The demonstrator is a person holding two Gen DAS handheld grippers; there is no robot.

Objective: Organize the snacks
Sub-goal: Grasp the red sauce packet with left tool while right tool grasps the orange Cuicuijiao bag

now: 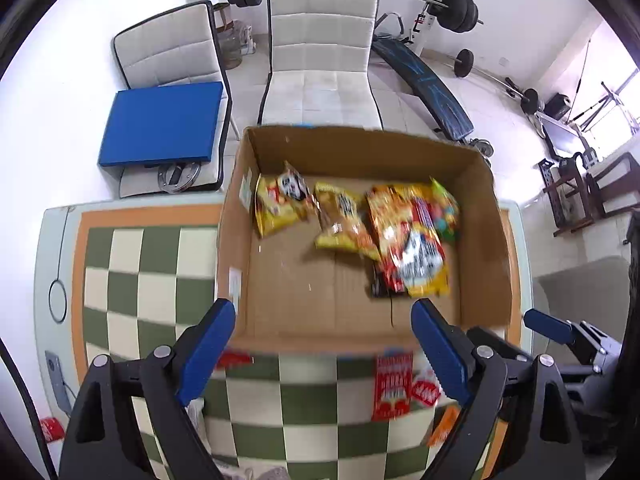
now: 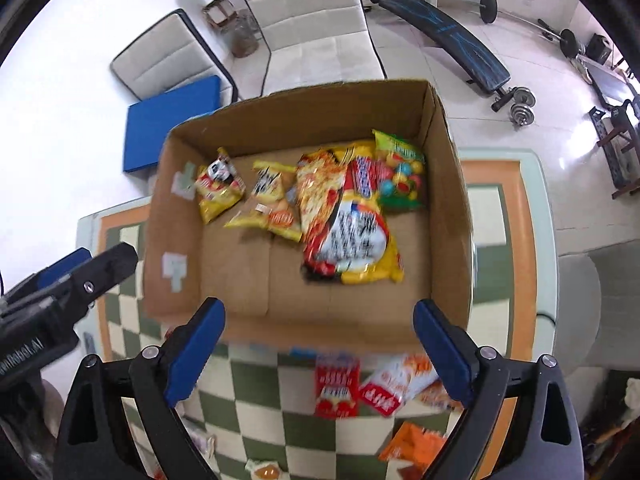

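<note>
The checkered tabletop [image 2: 256,420] carried one cardboard box [image 2: 452,216] just beyond both pairs of jaws. Six snack packets [image 2: 352,236] lay inside it, ahead of the jaws. Between and below the jaws, about four more packets [image 2: 336,386] lay on the cloth. The left gripper [image 1: 324,352] and the right gripper [image 2: 320,352] both gaped wide, holding nothing.

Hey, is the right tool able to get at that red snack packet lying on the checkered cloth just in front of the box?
Probably yes. The right tool is open and empty, and the red snack packet lies uncovered on the checkered cloth just below it, outside the cardboard box; nothing sits between them.
</note>
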